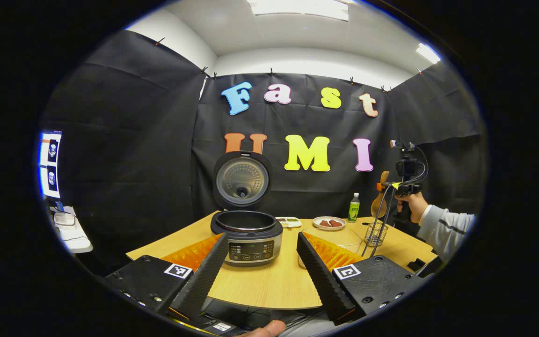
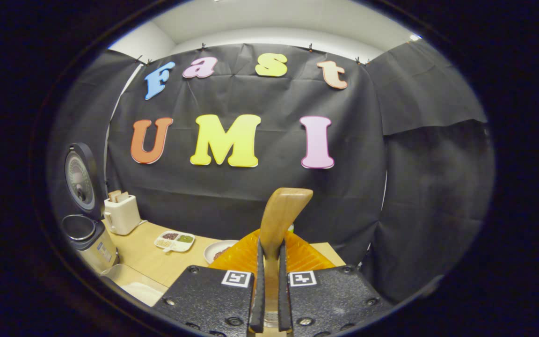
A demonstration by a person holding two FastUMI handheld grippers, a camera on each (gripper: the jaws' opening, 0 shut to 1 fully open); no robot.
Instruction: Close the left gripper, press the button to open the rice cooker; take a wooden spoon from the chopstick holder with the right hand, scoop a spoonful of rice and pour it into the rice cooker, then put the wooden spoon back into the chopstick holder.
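Black cloth booth, wooden table in the middle. Cooker sits open on it, lid standing upright at the back, pot looks empty from here. So the button step reads as done.

Left gripper hangs low in front of the cooker, fingers spread wide, nothing between them.

Right gripper has its fingers pinched narrow on the spoon, clamped on the handle, handle end sticking up past the fingertips. In the left gripper view the same spoon hangs bowl-down just above the wire holder, held by the hand at the table's right side. Looks lifted clear or nearly clear of the holder; cannot tell if the bowl has passed the rim.

Step in hand, by my read: carry spoon to the rice. A clear bowl sits between cooker and holder; a pale container also shows beside the cooker in the right gripper view, likely the rice, not certain. To do it well: raise straight until the bowl clears the wire, then swing over, tilt the bowl level before scooping, keep the grip firm so the handle doesn't twist. Left gripper should stay out of the path to the pot.

Writing: green bottle has a label, too small to read. Cooker panel markings unreadable. Square black-and-white tags on both grippers, no text.
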